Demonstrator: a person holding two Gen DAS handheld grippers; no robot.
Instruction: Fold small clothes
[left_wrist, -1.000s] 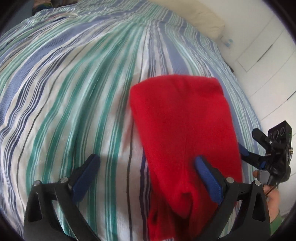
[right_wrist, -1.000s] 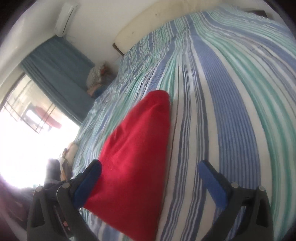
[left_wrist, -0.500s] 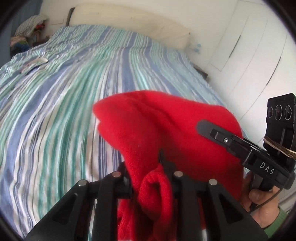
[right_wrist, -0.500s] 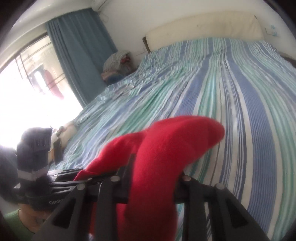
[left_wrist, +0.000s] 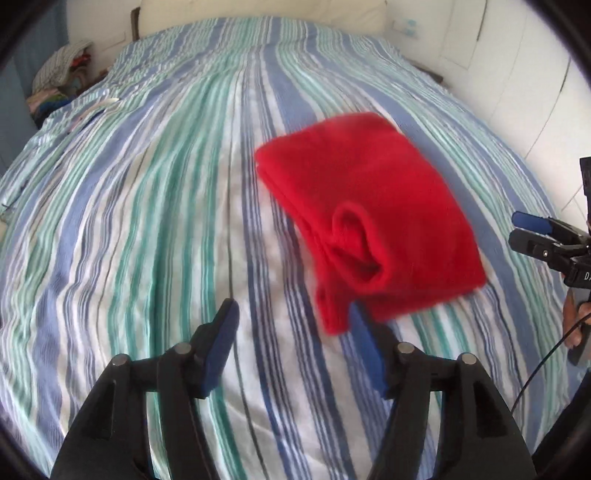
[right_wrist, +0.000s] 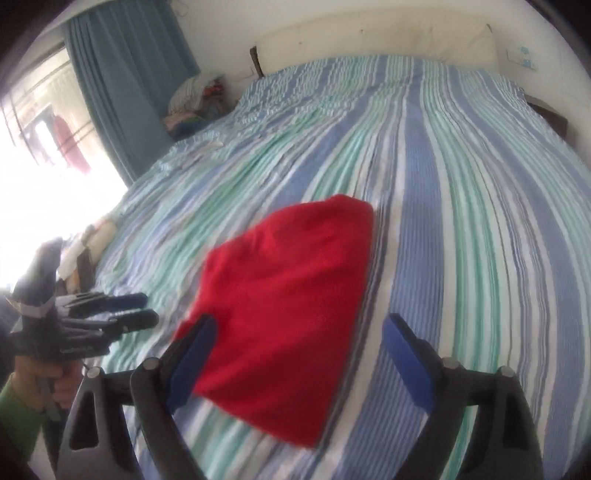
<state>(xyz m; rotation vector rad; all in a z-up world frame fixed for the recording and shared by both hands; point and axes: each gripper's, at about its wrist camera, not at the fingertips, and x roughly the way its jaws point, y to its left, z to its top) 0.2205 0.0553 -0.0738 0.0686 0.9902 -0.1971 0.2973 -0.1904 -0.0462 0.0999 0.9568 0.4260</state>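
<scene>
Lying on the striped bedspread (left_wrist: 147, 221), the red garment (left_wrist: 369, 218) sits folded over on itself, with a rolled cuff or opening facing the near side in the left wrist view. It is blurred there, so whether its lower edge has fully settled on the cover is hard to say; a loose flap hangs toward the near edge, just beside the right finger of the left gripper (left_wrist: 291, 343).

The left gripper's jaws stand wide apart with nothing between them; its blue pads (left_wrist: 221, 343) are clear of the cloth, though the right pad is partly hidden behind the red flap. The right gripper (right_wrist: 299, 354) is likewise spread wide and grips nothing. In its own view the garment (right_wrist: 288, 295) fills the space between and beyond its fingers, the left pad (right_wrist: 192, 362) overlapping the cloth's near left corner in the picture.

Each tool appears in the other's camera: the right one at the right edge of the left view (left_wrist: 543, 240), the left one at the near left of the right view (right_wrist: 110, 314), both beside the garment and apart from it.

At the far end of the bed a cream headboard (right_wrist: 376, 37) runs along the wall. A blue curtain (right_wrist: 133, 74) hangs at far left, with a pile of clothes (right_wrist: 195, 99) below it.
</scene>
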